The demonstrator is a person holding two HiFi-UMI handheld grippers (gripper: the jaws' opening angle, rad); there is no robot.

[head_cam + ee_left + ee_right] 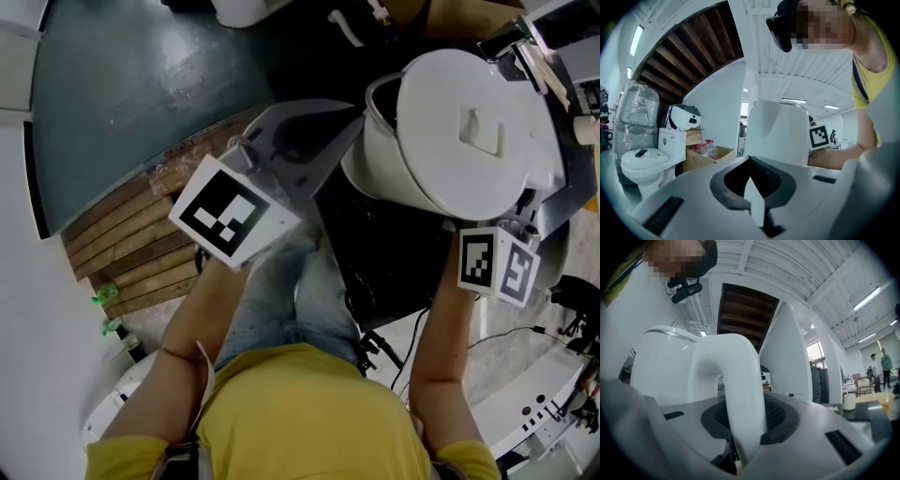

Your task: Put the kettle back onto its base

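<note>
Fingers [811,427] of the right gripper [746,418] are clamped part-way closed on the kettle's arched handle [726,366], which runs down between them. In the head view the white kettle [403,169] hangs in the air at 1 o'clock. It is upright with its lid [478,127] on, above dark clutter. The right gripper's marker cube [497,262] sits at the kettle's 5 o'clock. From the kettle's 9 o'clock the left gripper [349,129] points in. Its fingers [693,187] are drawn together to a thin pale wedge with nothing held, and the tips are just beside the kettle's wall. Wooden slats [131,244] lie at 9 o'clock, and the person's yellow shirt [300,412] fills 6 o'clock.
</note>
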